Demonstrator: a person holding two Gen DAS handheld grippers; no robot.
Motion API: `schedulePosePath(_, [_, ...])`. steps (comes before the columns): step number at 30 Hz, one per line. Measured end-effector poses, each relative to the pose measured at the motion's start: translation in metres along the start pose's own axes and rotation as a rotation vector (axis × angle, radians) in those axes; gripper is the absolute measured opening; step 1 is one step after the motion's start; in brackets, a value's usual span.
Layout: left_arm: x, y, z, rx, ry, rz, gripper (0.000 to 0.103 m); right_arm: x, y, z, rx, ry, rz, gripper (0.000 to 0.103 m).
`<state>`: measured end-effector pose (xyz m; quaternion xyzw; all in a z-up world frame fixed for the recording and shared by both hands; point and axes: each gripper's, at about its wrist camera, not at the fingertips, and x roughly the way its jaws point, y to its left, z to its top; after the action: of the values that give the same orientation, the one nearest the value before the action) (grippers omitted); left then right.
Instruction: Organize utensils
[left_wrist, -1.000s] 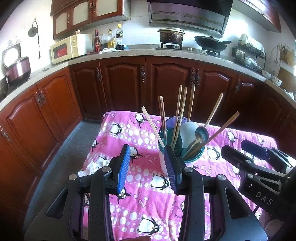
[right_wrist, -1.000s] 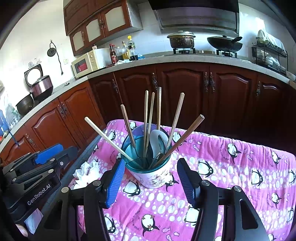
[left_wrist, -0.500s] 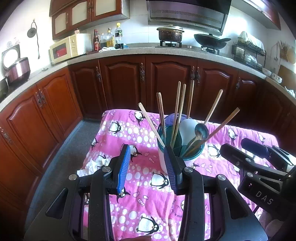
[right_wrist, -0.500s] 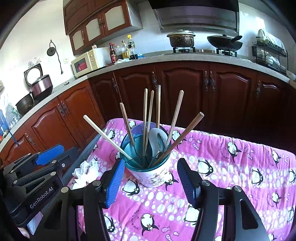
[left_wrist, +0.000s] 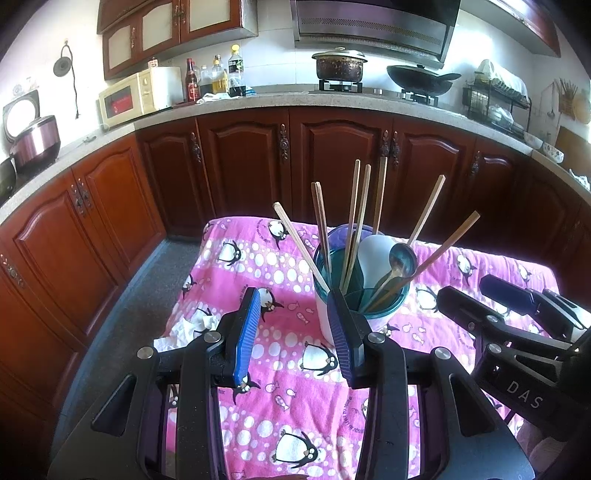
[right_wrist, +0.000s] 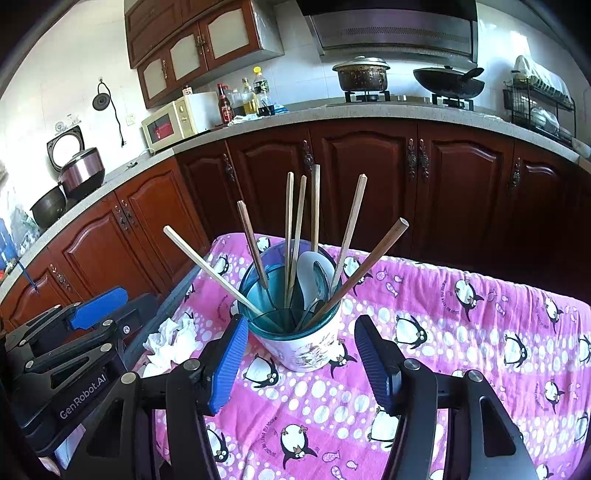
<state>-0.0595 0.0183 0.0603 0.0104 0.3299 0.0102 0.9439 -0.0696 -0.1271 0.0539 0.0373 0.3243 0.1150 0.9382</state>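
Note:
A white cup (left_wrist: 382, 318) (right_wrist: 310, 352) with a teal insert stands on the pink penguin cloth (left_wrist: 295, 373) (right_wrist: 461, 332). It holds several wooden chopsticks (left_wrist: 354, 218) (right_wrist: 314, 206), a white spoon (left_wrist: 373, 254) (right_wrist: 308, 273) and a metal spoon (left_wrist: 402, 256). My right gripper (right_wrist: 301, 322) is open; its blue pads (right_wrist: 227, 365) flank the cup's base, with gaps on both sides. My left gripper (left_wrist: 293, 295) is open and empty, just left of the cup. Each gripper also shows in the other's view: the right gripper (left_wrist: 463, 287) and the left gripper (right_wrist: 136, 305).
Crumpled white tissue (left_wrist: 192, 328) (right_wrist: 168, 343) lies at the cloth's left edge. Dark wooden cabinets (left_wrist: 332, 166) stand behind the table. The counter (right_wrist: 332, 110) above them carries a microwave, bottles, a pot and a wok.

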Motion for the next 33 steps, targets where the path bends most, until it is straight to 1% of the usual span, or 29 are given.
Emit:
schedulePosePath(6, [0.0, -0.001, 0.0, -0.001, 0.0, 0.001, 0.037, 0.005, 0.001, -0.001, -0.002, 0.01, 0.002, 0.06])
schedulePosePath(22, [0.014, -0.001, -0.002, 0.0, 0.014, 0.002, 0.037, 0.013, -0.005, -0.001, 0.003, 0.027, -0.005, 0.06])
schedulePosePath(30, [0.024, -0.002, -0.003, 0.004, 0.023, -0.002, 0.037, 0.018, -0.023, -0.004, 0.033, 0.041, -0.023, 0.061])
schedulePosePath(33, [0.031, -0.001, -0.002, -0.001, 0.035, -0.009, 0.037, 0.021, -0.045, -0.011, 0.064, 0.047, -0.046, 0.061])
